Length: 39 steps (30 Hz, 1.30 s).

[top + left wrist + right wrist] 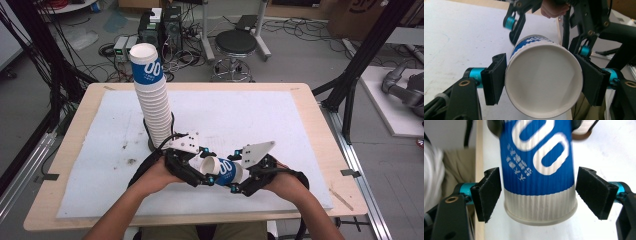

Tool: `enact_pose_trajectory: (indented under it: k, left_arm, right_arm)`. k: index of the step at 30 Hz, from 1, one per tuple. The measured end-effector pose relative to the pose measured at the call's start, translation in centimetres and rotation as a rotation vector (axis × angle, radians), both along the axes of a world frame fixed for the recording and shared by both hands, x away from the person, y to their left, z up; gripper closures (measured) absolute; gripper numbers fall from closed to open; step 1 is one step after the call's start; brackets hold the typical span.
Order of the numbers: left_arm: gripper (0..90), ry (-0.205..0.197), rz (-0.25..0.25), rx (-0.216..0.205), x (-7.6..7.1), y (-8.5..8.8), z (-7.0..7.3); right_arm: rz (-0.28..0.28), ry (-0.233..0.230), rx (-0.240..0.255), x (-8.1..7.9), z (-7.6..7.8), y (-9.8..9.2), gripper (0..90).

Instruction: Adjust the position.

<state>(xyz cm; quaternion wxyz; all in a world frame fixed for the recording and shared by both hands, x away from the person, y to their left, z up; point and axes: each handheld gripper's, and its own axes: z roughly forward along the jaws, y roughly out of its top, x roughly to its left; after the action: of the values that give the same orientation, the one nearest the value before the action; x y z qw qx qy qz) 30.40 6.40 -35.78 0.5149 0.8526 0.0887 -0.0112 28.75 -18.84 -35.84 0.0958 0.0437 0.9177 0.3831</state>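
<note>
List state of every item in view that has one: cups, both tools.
Blue-and-white ribbed paper cup: lying sideways, held off the table.
Tall stack of blue-and-white paper cups: upright, leaning slightly.
Left tool: shut on the cup's rim end.
Right tool: open, jaws around the cup's base end, apart from it.

A blue-and-white ribbed paper cup [223,170] lies on its side at lower centre of the high view, empty, its open mouth facing left, white bottom end right.
</note>
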Motion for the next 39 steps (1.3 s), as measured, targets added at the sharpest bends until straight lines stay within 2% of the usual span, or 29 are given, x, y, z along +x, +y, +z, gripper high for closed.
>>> enact_pose_trajectory:
  k: [1,2,4,5,7,10,15,18,26,32,39]
  left_arm:
    - [29.2,0.001,0.004,-0.017,0.0,0.2,-0.1]
    - [29.2,0.002,0.009,-0.031,0.1,0.4,-0.2]
    - [29.2,0.005,0.023,-0.066,0.2,0.7,-0.5]
    - [29.2,0.006,0.033,-0.085,0.3,0.9,-0.6]
    - [29.2,0.003,0.041,-0.106,0.3,1.2,-0.8]
    - [29.2,-0.004,0.056,-0.133,0.3,1.6,-1.1]
    - [29.1,-0.012,0.075,-0.184,0.3,2.3,-1.6]
    - [29.1,-0.021,0.079,-0.214,0.4,2.6,-1.8]
    - [29.1,-0.039,0.084,-0.257,0.2,3.1,-2.4]
    - [29.1,-0.032,0.088,-0.305,0.2,3.4,-3.0]
    - [29.2,-0.03,0.078,-0.339,0.1,3.6,-3.4]
  right_arm:
    - [-0.015,0.009,0.065,-0.1,0.4,-0.5,21.3]
    - [-0.015,0.009,0.065,-0.1,0.4,-0.5,21.3]
    - [-0.028,0.011,0.125,-0.1,0.7,-0.9,21.3]
    - [-0.047,0.01,0.174,-0.2,0.9,-1.4,21.3]
    - [-0.049,0.009,0.188,-0.2,1.0,-1.5,21.2]
    - [-0.095,0.014,0.258,-0.2,1.0,-2.4,21.2]
    - [-0.137,0.029,0.303,-0.2,0.6,-3.1,20.9]
    - [-0.149,0.029,0.313,-0.2,0.5,-3.3,20.9]
    - [-0.207,0.03,0.351,-0.4,-0.3,-3.8,20.8]
    - [-0.23,0.04,0.375,-0.5,-1.1,-4.4,20.8]
    - [-0.242,0.066,0.4,-0.8,-2.0,-4.9,20.8]
